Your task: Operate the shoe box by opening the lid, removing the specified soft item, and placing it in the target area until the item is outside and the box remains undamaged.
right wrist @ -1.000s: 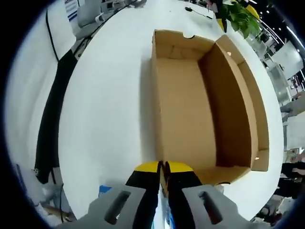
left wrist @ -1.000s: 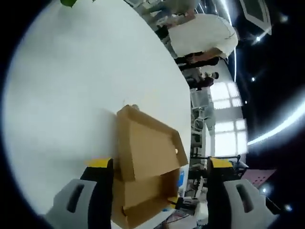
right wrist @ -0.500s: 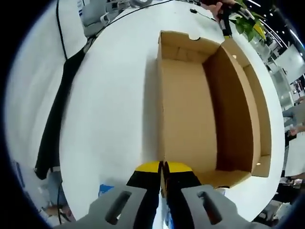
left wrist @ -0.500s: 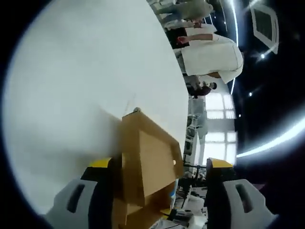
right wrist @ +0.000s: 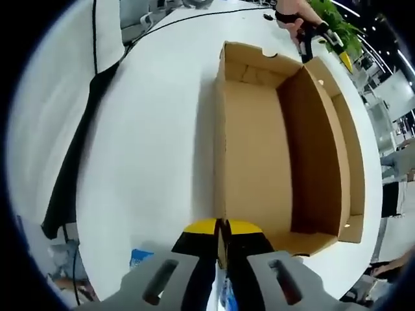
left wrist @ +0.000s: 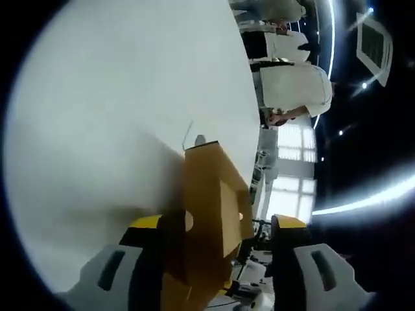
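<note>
The round white table (right wrist: pixel 155 129) takes up most of both views, with loads of bare surface in the left half of the right gripper view and the upper left of the left gripper view. Its edge curves down the left side of the right gripper view, where a black strap or cloth (right wrist: pixel 74 155) hangs over it.

The open brown cardboard shoe box (right wrist: pixel 259 142) sits centre-right in the right gripper view. The inside looks bare, just cardboard floor and walls, and I can't spot any soft item in it. The hinged cardboard lid (right wrist: pixel 337 149) stands up along the box's right side, close to the table edge there.

The right gripper (right wrist: pixel 221 228), yellow-tipped with grey bodies, is at bottom centre, jaws pinched together on the near wall of the box.

In the left gripper view the same box (left wrist: pixel 207 207) is seen edge-on at lower centre, rising between the jaws of the left gripper (left wrist: pixel 214 223). Those jaws are spread wide, one either side; can't tell if they touch the cardboard.

At the top right of the right gripper view a person's hand (right wrist: pixel 292 13) holds the other gripper by the lid's far corner, next to a green leafy plant (right wrist: pixel 334 19).
</note>
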